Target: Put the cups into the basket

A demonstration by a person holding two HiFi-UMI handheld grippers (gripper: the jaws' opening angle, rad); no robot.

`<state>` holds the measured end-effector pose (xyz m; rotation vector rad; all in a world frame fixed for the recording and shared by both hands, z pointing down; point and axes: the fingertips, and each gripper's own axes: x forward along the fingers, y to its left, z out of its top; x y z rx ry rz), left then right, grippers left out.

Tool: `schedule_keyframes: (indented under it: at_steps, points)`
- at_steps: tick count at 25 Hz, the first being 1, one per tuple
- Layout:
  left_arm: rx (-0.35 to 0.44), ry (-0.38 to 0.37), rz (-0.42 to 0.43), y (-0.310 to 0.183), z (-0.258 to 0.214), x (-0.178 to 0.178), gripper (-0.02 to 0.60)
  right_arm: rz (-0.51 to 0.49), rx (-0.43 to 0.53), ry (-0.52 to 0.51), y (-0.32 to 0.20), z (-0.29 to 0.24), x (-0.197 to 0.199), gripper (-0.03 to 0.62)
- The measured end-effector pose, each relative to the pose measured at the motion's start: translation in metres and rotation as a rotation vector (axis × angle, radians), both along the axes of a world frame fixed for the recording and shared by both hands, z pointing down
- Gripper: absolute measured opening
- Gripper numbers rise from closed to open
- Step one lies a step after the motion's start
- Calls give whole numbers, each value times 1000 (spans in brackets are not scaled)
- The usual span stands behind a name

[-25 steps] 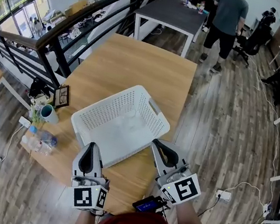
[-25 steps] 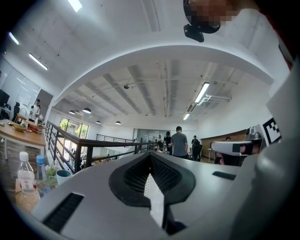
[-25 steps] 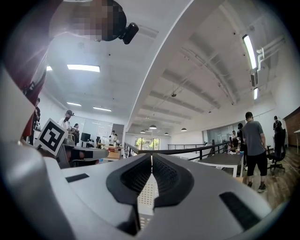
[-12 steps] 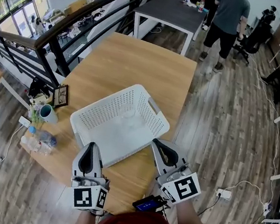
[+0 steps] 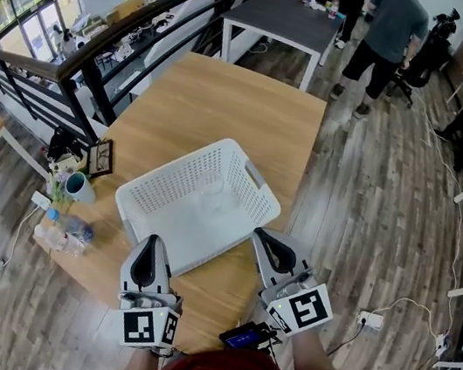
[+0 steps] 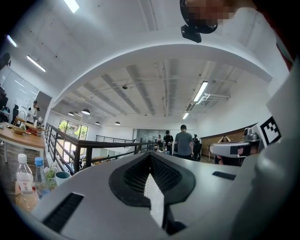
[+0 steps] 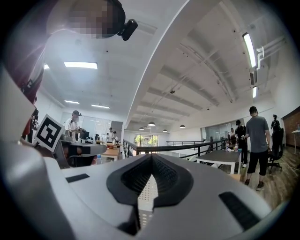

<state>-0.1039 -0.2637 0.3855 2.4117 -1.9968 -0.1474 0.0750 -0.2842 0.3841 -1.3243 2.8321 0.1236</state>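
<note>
Basket [image 5: 165, 196], white and perforated, is sitting on the wooden tabletop [image 5: 229, 99] directly ahead of both tools, filling the space in front of their tips. Its near corner is pointing back into the gap between them. Faint clear shapes are lying on its floor, too indistinct to tell whether they are cups.

On the left, the left hand-held gripper [image 5: 150, 242] is pointing level at the basket's near-left wall, its tip showing just at the rim; contact cannot be judged. Its jaws are resting together with nothing in their grip, and only a thin strip of basket lattice is showing through the slit between the pads in the left gripper view.

On the right, the right hand-held gripper [image 5: 259, 235] is lying level too, angled inward, its tip just beside the basket's near-right wall. Its jaws are pressing fully together and holding nothing.

Both forearms are reaching up from the bottom of the head view, with the marker cubes facing back toward the person.

Well off to the left of the left hand-held gripper, a teal cup [image 5: 80, 187] is standing upright at the tabletop's left corner. Clear bottles [image 5: 73, 230] are standing near it, closer to that gripper. A small device with a blue screen [image 5: 244, 337] is showing behind and between the two tools.
</note>
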Motion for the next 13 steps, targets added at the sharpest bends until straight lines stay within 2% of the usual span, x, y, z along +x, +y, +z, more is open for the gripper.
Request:
schedule_keyframes:
  at_steps: [13]
  points:
    - [2, -13, 7, -1, -1, 3, 0, 3, -3, 4, -2, 1, 3, 11]
